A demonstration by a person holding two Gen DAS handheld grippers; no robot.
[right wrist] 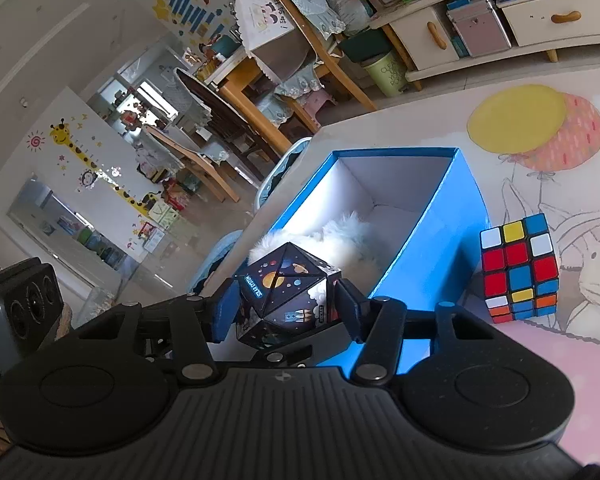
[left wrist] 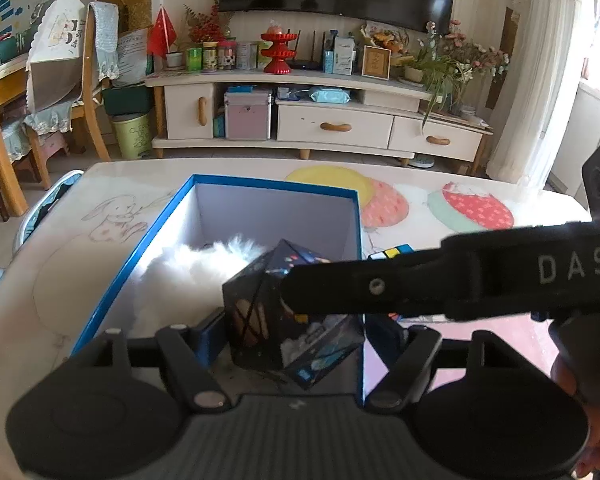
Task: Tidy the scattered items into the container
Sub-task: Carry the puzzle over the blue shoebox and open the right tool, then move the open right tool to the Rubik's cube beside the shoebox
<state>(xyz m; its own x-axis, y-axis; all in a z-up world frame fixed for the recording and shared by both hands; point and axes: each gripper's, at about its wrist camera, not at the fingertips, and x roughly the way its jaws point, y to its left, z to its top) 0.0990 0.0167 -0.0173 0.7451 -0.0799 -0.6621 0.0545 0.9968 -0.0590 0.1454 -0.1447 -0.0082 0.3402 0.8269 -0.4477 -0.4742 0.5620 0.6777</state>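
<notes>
**Space cube held over the blue box**

The right tool (right wrist: 286, 300) has a dark cube (right wrist: 284, 292) printed with planets and a rocket clamped between its two fingers, one pad pressed against each side. In the right wrist view the cube sits at the centre of the frame, just above the near end of the open blue box (right wrist: 466, 196); whether it touches the box floor I cannot tell. Behind it, inside the box, lies a white fluffy toy (right wrist: 340, 236) against the white lining.

The left wrist view looks into the same box (left wrist: 112, 280) from its near end. The right tool's black arm reaches in from the right edge across the middle of the frame, its tip over the cube (left wrist: 288, 320). The left tool (left wrist: 312, 344) is spread wide with nothing between its fingers, one finger (left wrist: 210, 338) inside the box at lower left, the other at lower right beside the box wall.

A colour puzzle cube (right wrist: 518, 268) stands on the counter (right wrist: 540, 360) just outside the box's right wall, at the right of the right wrist frame, apart from both tools. The counter's covering shows balloons (right wrist: 520, 120) and a rabbit drawing (right wrist: 598, 276).
</notes>
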